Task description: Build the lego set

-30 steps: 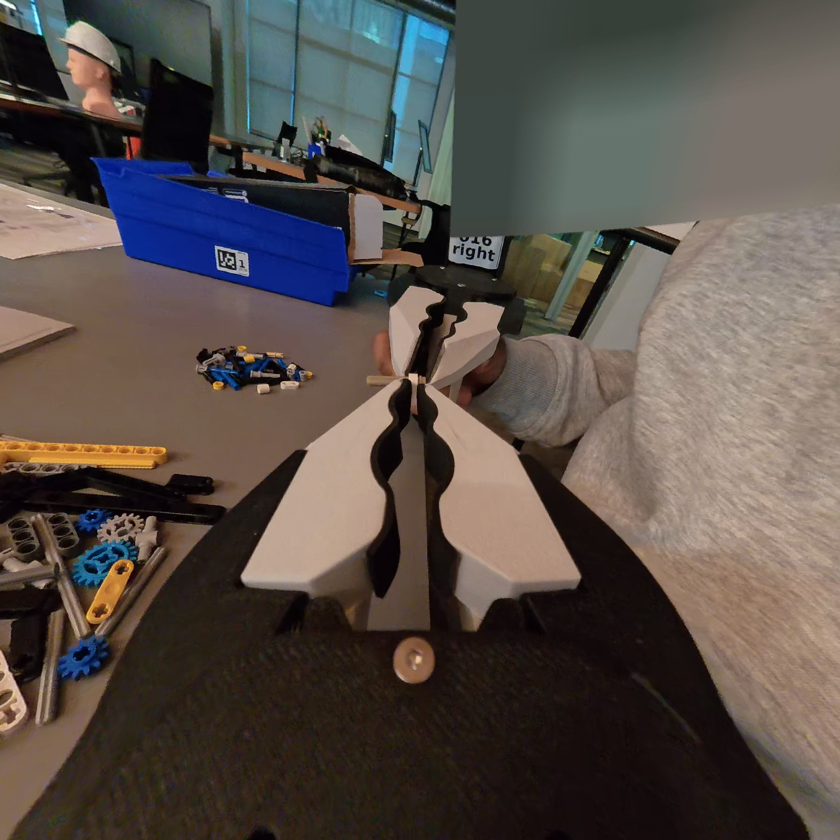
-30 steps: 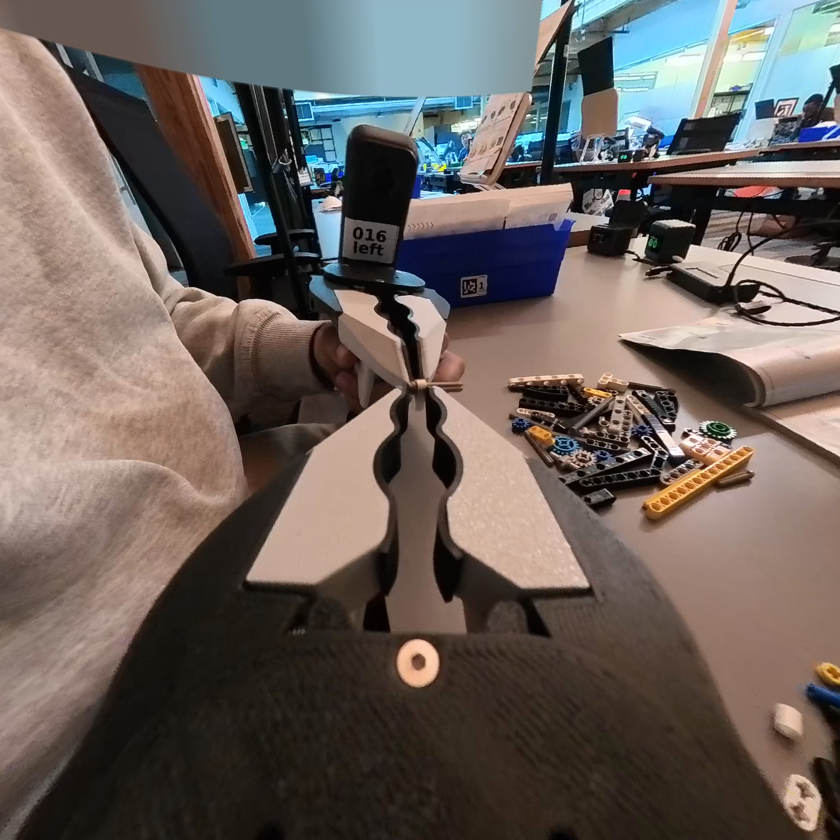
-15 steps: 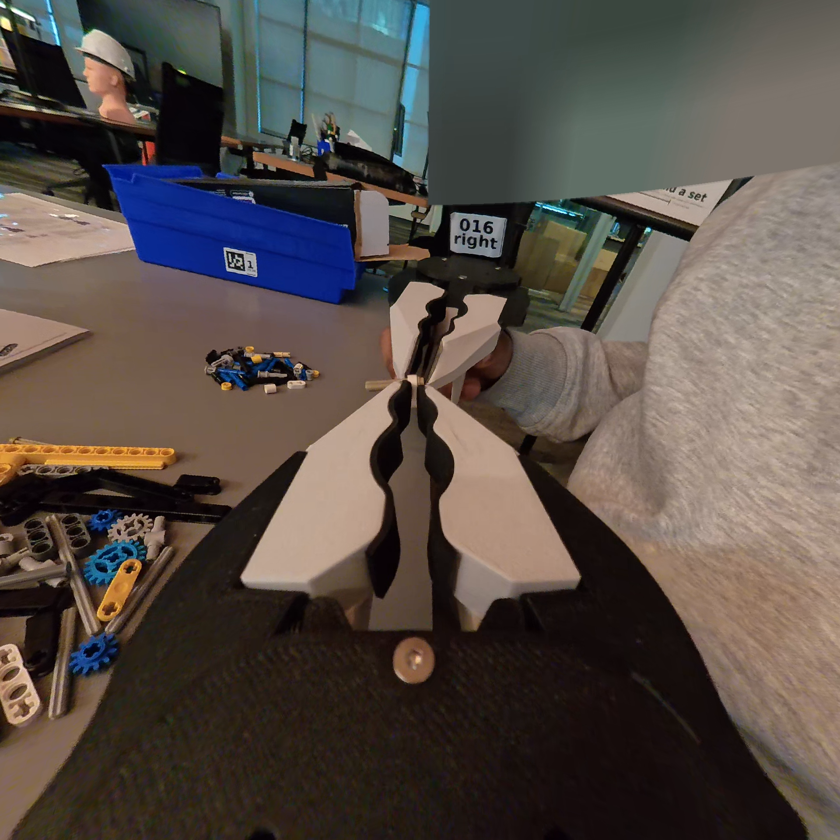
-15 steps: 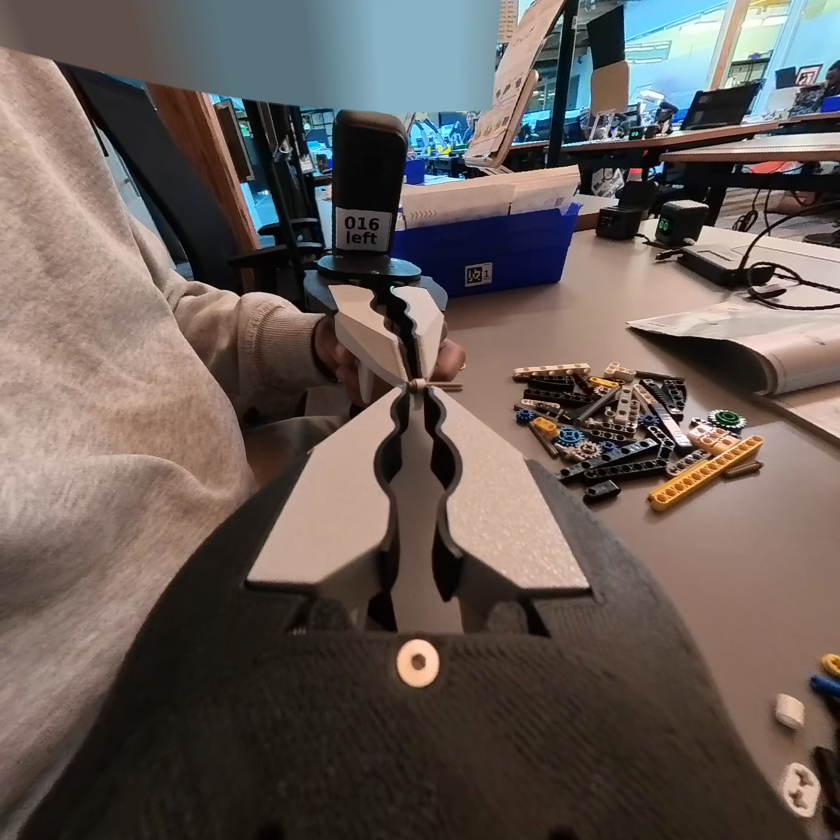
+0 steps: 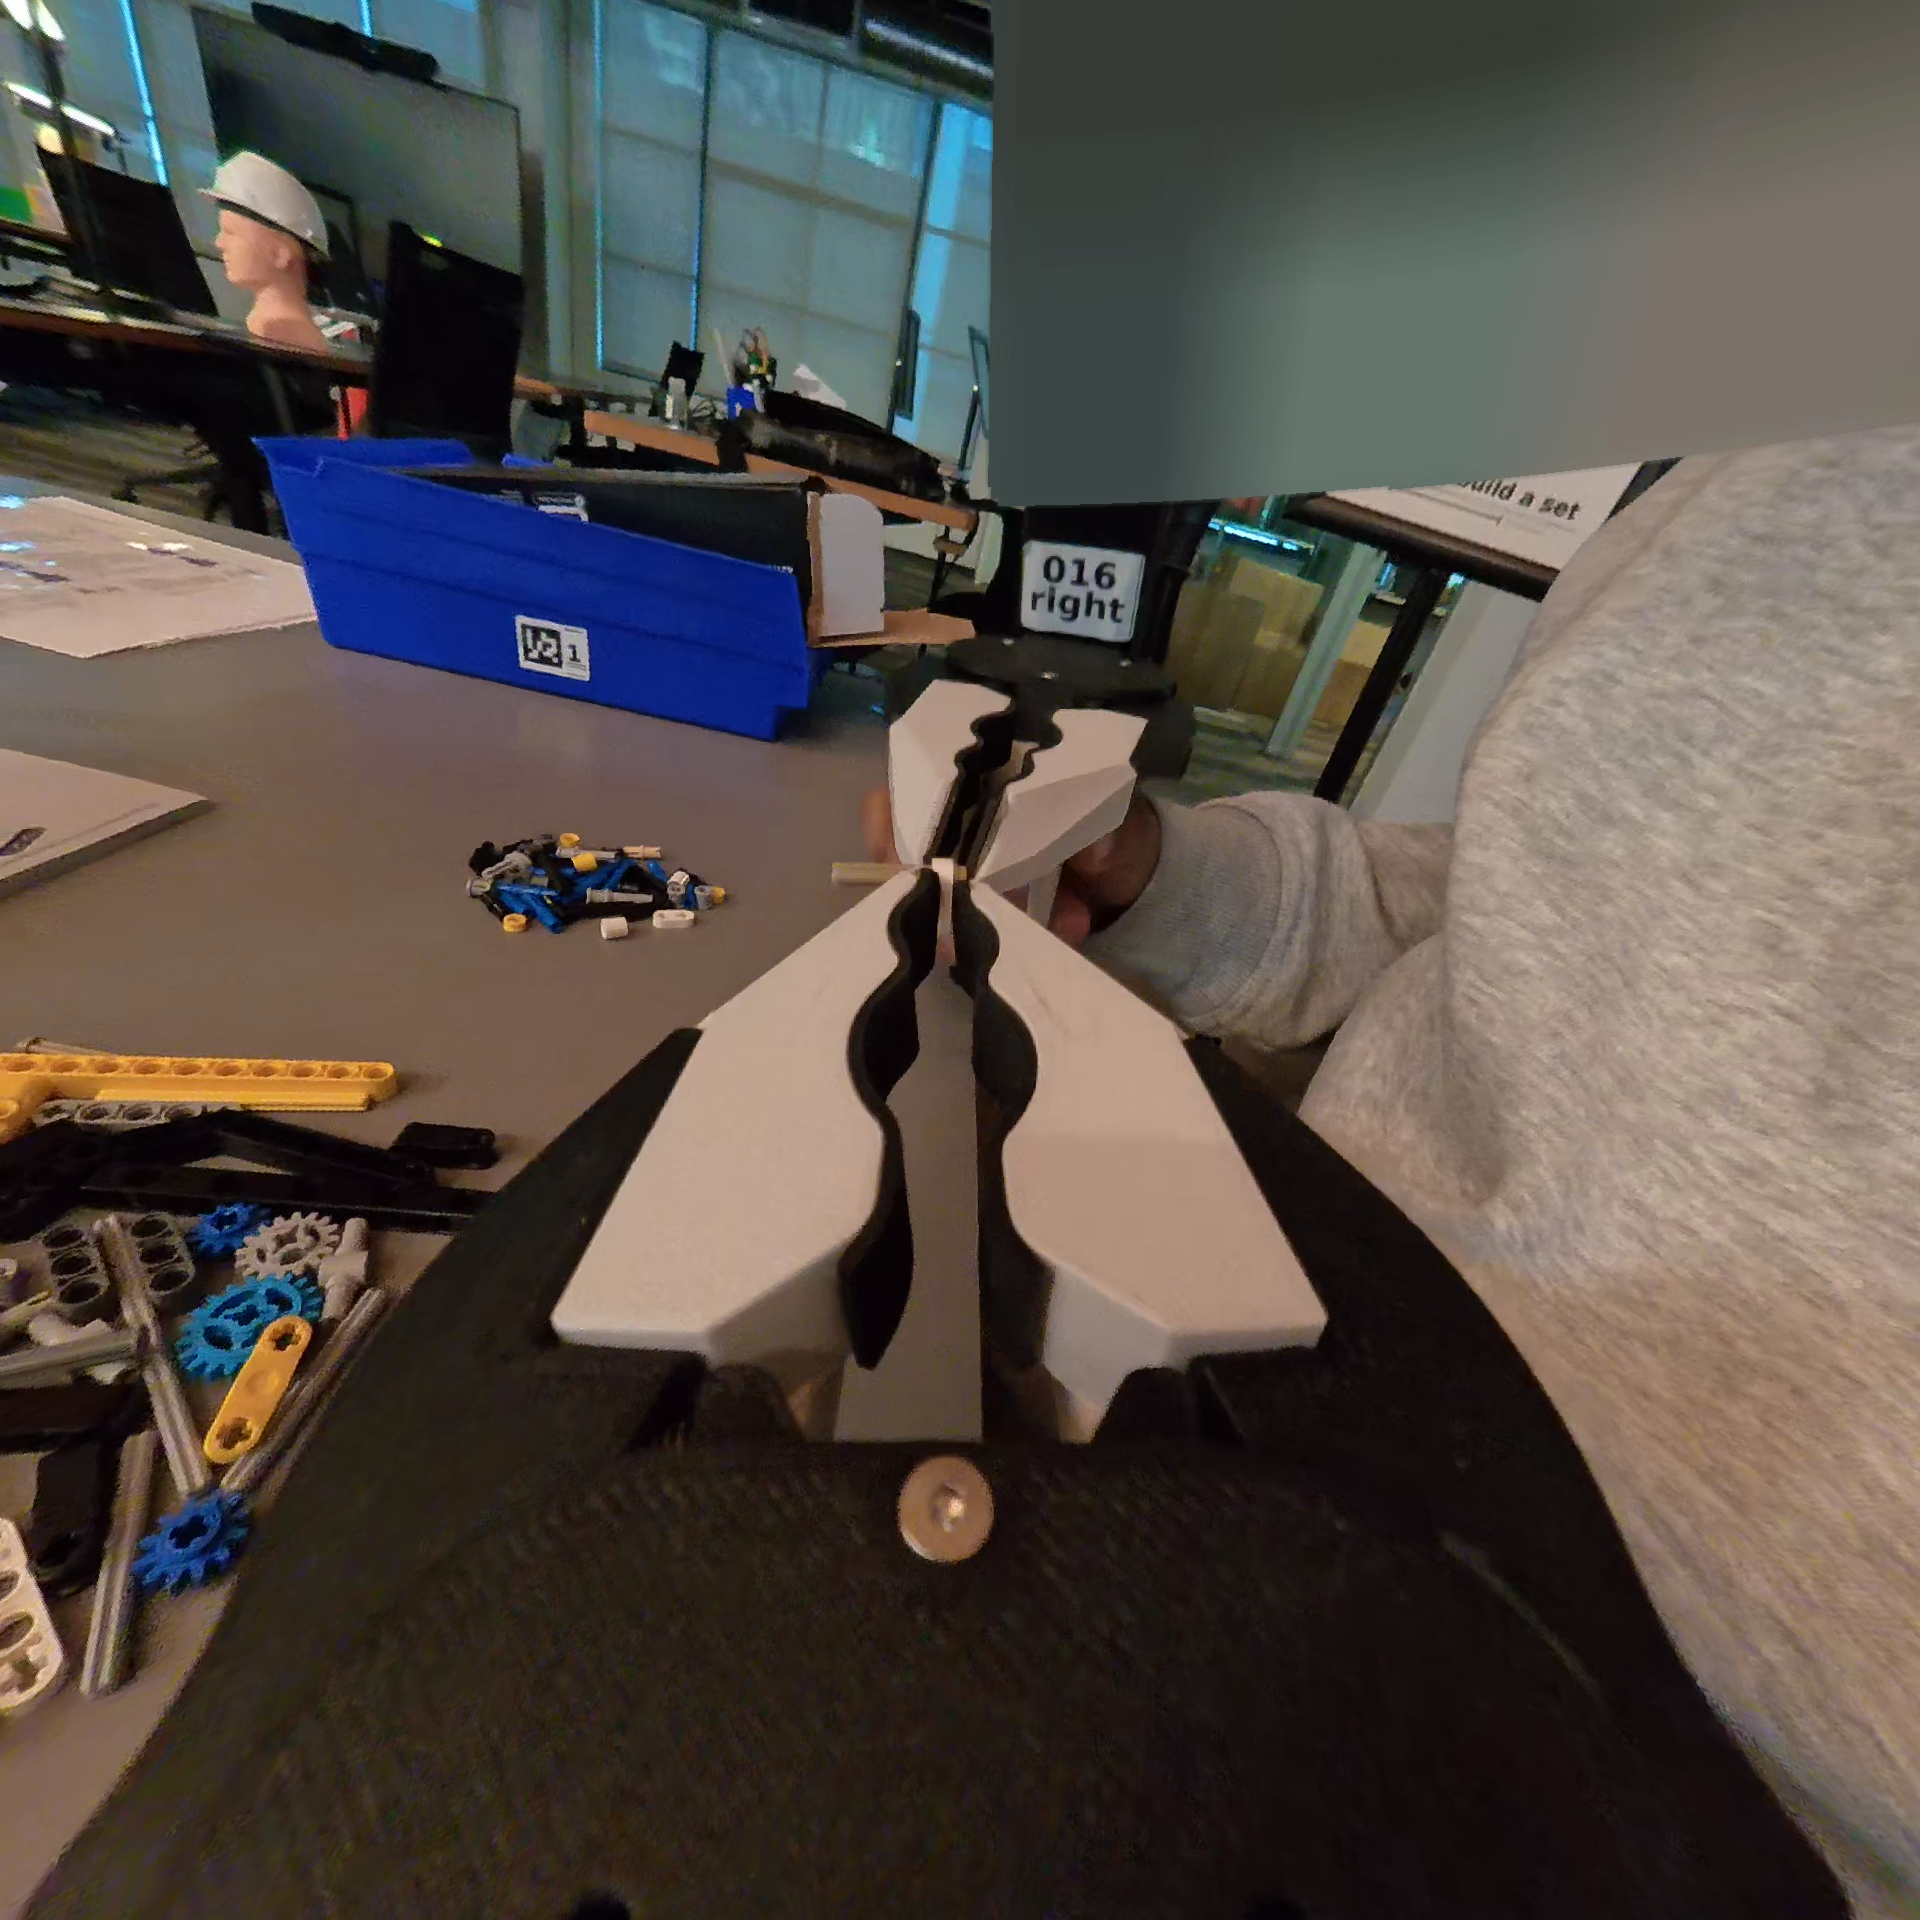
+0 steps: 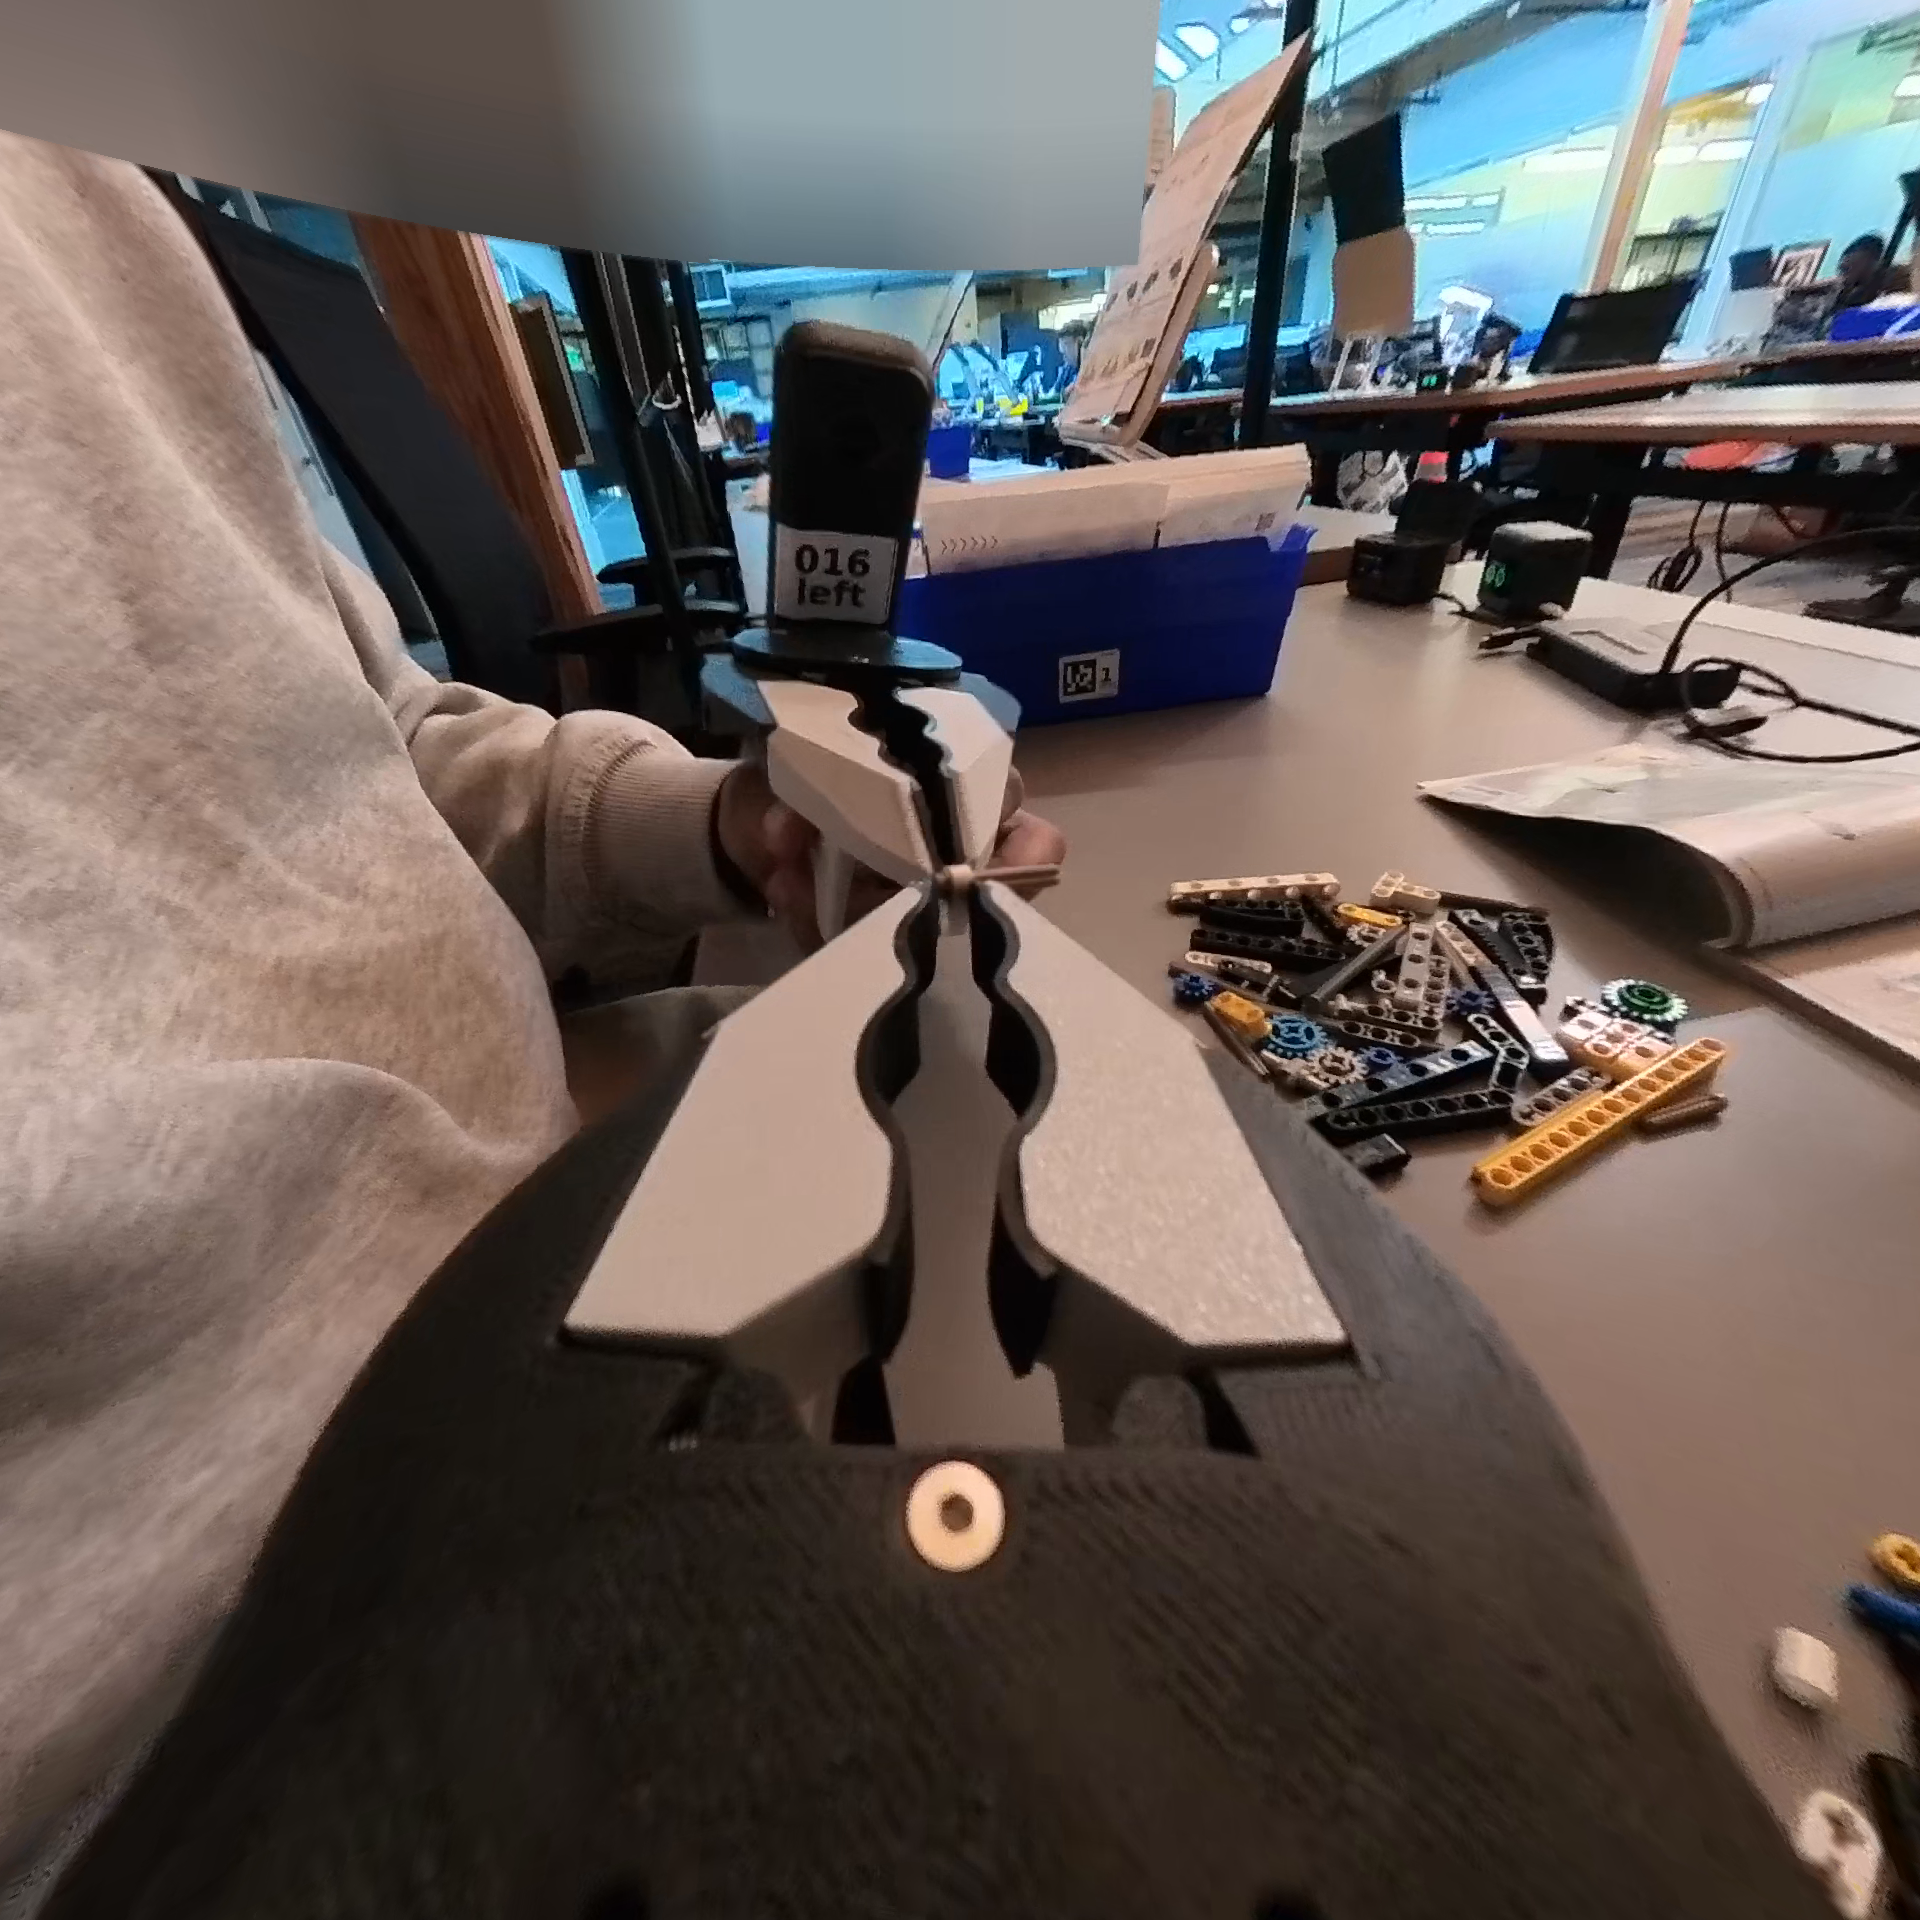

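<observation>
My left gripper (image 5: pixel 943 883) and right gripper (image 6: pixel 951 885) meet tip to tip in the air over the near table edge, in front of a person in a grey sweatshirt. The left gripper is shut on a small white piece (image 5: pixel 942 914) that shows between its fingertips. A thin tan axle (image 5: pixel 860 872) sticks out sideways at the point where the tips meet. It also shows in the right wrist view (image 6: pixel 1018 876), and the right gripper is shut on it. The right gripper shows opposite in the left wrist view (image 5: pixel 961 857), and the left gripper in the right wrist view (image 6: pixel 940 868).
A heap of beams, gears and axles (image 5: pixel 208 1226) with a long yellow beam (image 5: pixel 208 1078) lies on the grey table (image 5: pixel 364 831); it also shows in the right wrist view (image 6: pixel 1392 997). A small heap of pins (image 5: pixel 592 894), a blue bin (image 5: pixel 561 613) and a booklet (image 6: pixel 1714 831) lie farther off. Only a small space, under 4 cm, lies between the two pairs of fingers.
Both grippers stay shut and tip to tip on the same pieces. The pair has only drifted slightly, and the background has shifted a little in both views.
</observation>
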`<state>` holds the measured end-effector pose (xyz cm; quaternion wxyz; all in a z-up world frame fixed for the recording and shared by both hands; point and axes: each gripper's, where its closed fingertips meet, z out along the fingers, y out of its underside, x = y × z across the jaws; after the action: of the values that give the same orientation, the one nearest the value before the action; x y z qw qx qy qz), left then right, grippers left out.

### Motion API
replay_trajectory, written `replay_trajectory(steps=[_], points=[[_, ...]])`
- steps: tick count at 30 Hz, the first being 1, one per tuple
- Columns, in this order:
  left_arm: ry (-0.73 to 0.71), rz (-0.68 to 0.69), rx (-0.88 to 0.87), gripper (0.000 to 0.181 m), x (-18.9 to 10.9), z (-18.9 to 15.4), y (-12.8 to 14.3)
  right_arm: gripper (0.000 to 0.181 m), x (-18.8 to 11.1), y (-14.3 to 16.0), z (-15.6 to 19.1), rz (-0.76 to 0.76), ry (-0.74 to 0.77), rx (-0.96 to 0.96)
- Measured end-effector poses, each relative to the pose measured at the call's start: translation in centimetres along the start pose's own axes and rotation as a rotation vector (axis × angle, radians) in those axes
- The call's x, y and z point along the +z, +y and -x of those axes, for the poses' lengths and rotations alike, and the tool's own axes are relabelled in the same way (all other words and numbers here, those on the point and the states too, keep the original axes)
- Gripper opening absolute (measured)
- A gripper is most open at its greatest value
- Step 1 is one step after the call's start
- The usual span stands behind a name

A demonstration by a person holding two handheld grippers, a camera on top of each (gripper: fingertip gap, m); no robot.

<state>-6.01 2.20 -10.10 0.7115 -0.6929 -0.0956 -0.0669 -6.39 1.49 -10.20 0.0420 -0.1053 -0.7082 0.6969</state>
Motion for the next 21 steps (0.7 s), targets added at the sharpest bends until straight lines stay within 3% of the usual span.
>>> replay_trajectory(steps=[15, 21], points=[[-0.037, -0.012, -0.026, 0.015, 0.1, 0.9, 0.3, 0.005, 0.2, -0.2, -1.0, -0.057, 0.057, 0.032], [-0.076, -0.026, -0.035, 0.018, -0.1, 1.6, 0.1, 0.005, -0.1, -0.5, -2.2, -0.062, 0.150, 0.006]])
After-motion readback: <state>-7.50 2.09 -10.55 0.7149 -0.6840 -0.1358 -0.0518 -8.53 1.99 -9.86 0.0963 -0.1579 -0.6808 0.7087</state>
